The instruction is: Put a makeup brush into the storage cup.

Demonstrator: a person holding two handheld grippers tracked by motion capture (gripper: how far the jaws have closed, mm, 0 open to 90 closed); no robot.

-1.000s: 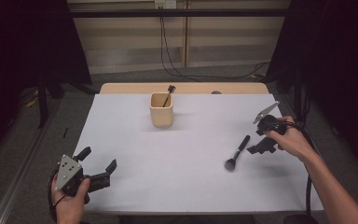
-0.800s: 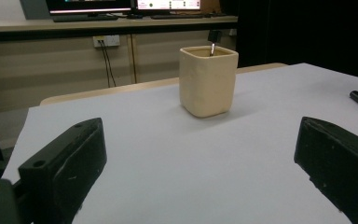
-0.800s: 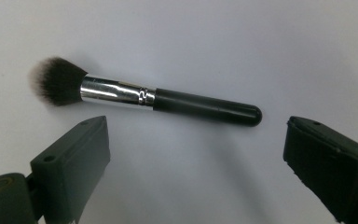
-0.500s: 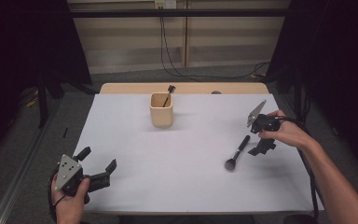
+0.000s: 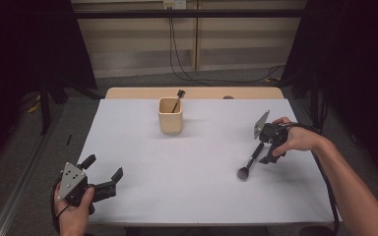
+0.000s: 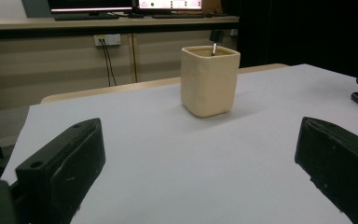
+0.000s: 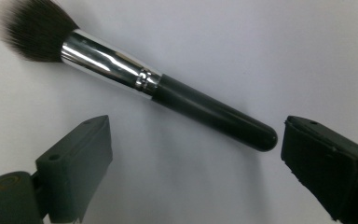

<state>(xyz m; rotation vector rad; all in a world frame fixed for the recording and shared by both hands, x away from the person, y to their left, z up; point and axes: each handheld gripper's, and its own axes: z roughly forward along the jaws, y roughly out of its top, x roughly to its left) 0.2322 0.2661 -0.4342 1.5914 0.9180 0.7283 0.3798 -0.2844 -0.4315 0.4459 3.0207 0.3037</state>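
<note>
A black-handled makeup brush (image 5: 252, 160) (image 7: 168, 95) with a silver ferrule lies flat on the white table (image 5: 202, 162), bristles toward me. My right gripper (image 5: 265, 152) (image 7: 205, 163) hovers low over its handle end. Its jaws have just been closing a little but still stand wide, and the handle lies just beyond their tips, untouched. A beige cup (image 5: 170, 115) (image 6: 209, 81) stands at the back centre with a small brush (image 5: 178, 98) leaning in it. My left gripper (image 5: 103, 167) (image 6: 200, 163) rests open at the front left, holding nothing and pointing toward the cup.
The white sheet covers a wooden tabletop whose bare edge (image 5: 192, 92) shows at the back. Cables (image 5: 177, 59) hang down the wall behind. Dark curtains flank both sides.
My right hand has shifted slightly left and lower, closer to the brush handle. The left gripper, cup and brush have stayed put.
</note>
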